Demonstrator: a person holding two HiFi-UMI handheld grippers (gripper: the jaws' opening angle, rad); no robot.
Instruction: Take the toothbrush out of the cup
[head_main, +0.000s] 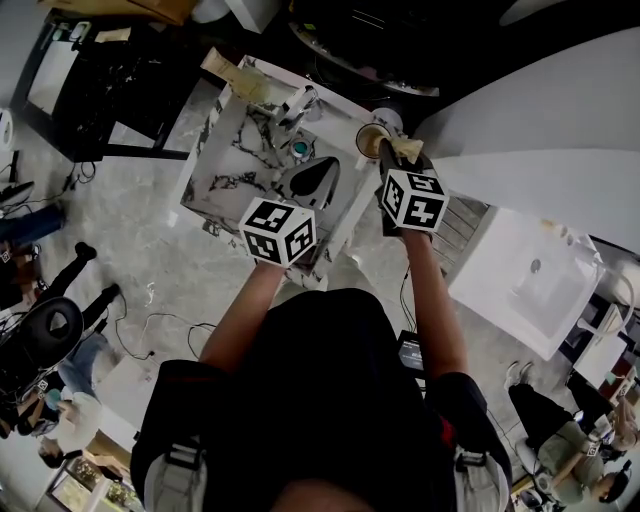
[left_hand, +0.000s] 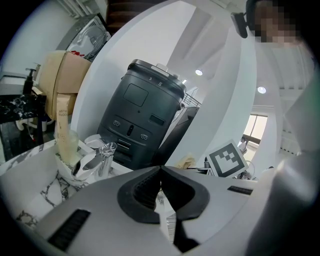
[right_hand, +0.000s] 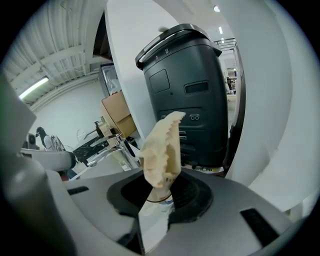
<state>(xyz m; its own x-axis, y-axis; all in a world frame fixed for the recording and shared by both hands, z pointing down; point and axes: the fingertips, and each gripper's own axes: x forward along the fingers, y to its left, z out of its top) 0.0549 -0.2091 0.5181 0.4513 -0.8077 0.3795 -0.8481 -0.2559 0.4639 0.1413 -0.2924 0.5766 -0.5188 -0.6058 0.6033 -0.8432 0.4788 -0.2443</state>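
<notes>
Cream-wrapped toothbrush (right_hand: 161, 150) (jagged-edged sachet) stands upright, seemingly just beside the tan cup (head_main: 372, 139).

I read just one character: what looks like an "8" on the lid rim of the dark machine (right_hand: 190, 100). The beige tube (left_hand: 62, 125) beside the tap (left_hand: 102, 155) carries vertical print too small for me to read.
</notes>
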